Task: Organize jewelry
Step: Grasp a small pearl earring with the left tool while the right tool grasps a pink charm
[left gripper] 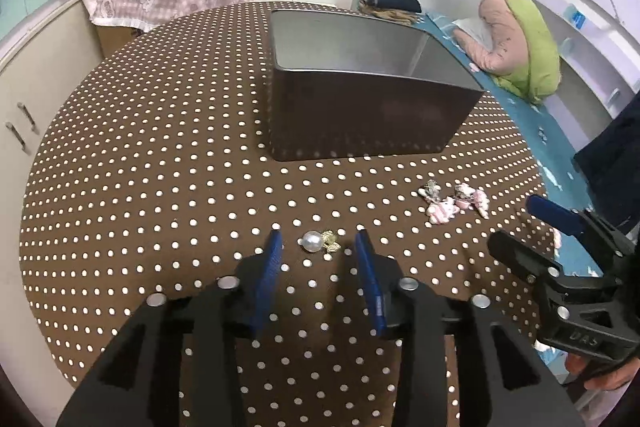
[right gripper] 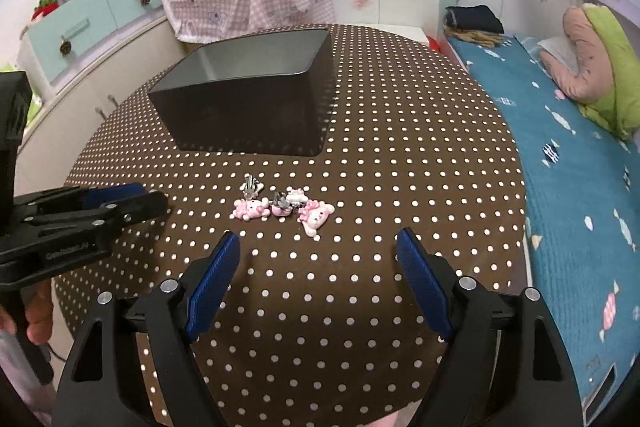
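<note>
The left tool hangs low over the dotted brown bench with its blue fingers spread apart, holding nothing. A pearl earring with a small gold piece lies on the cloth between the fingertips, touching neither. The right tool is spread wider and is likewise empty. Just beyond its tips sits a cluster of pink and white charm pieces, mixed with small silver clips. Farther back on the bench stands an open dark metal box, well apart from both jewelry groups. A blue-covered bed runs along the bench's right side.
</note>
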The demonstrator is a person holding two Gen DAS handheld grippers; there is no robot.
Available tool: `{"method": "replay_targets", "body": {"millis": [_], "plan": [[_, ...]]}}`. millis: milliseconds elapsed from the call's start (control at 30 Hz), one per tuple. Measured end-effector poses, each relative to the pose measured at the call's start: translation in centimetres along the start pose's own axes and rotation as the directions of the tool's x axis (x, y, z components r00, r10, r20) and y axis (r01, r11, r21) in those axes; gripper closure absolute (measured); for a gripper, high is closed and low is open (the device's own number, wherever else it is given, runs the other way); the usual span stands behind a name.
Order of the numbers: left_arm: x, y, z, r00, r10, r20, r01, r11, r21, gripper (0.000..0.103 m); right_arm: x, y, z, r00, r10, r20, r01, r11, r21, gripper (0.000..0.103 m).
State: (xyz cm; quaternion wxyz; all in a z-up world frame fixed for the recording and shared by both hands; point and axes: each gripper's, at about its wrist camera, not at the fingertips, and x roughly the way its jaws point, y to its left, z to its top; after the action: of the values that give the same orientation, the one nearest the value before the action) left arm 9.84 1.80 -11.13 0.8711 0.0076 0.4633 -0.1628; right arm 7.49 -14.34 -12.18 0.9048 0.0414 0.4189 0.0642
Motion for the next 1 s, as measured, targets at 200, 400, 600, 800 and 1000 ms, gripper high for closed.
{"method": "replay_targets", "body": {"millis": [200, 400, 600, 800, 1000], "plan": [[0.2, 0.7, 0.2, 1.0, -0.019, 0.001, 0.019, 1.0, -0.002, 0.092, 0.6, 0.8, -0.1, 1.0, 0.014, -0.018, -0.014, 0.999, -0.038, 0.028], [0.0, 1.2, 0.3, 1.0, -0.019, -0.003, 0.019, 1.0, -0.016, 0.094, 1.5, 1.1, 0.2, 0.999, 0.026, -0.026, -0.027, 0.999, -0.036, 0.054], [-0.9, 1.6, 0.2, 1.0, -0.014, 0.012, 0.014, 0.999, -0.035, 0.094, 2.3, 0.2, 1.1, 1.0, -0.005, -0.003, 0.005, 0.999, -0.034, 0.078], [-1.7, 1.7, 1.0, 0.999, -0.024, 0.036, 0.026, 0.999, -0.041, 0.094, 2.4, -1.4, 1.7, 1.0, -0.001, -0.003, 0.001, 1.0, 0.022, 0.095], [-2.3, 1.8, 2.0, 0.998, -0.028, 0.06, 0.03, 0.999, -0.035, 0.094, 1.2, -1.6, 2.2, 1.0, -0.011, 0.025, 0.011, 1.0, -0.012, 0.093]]}}
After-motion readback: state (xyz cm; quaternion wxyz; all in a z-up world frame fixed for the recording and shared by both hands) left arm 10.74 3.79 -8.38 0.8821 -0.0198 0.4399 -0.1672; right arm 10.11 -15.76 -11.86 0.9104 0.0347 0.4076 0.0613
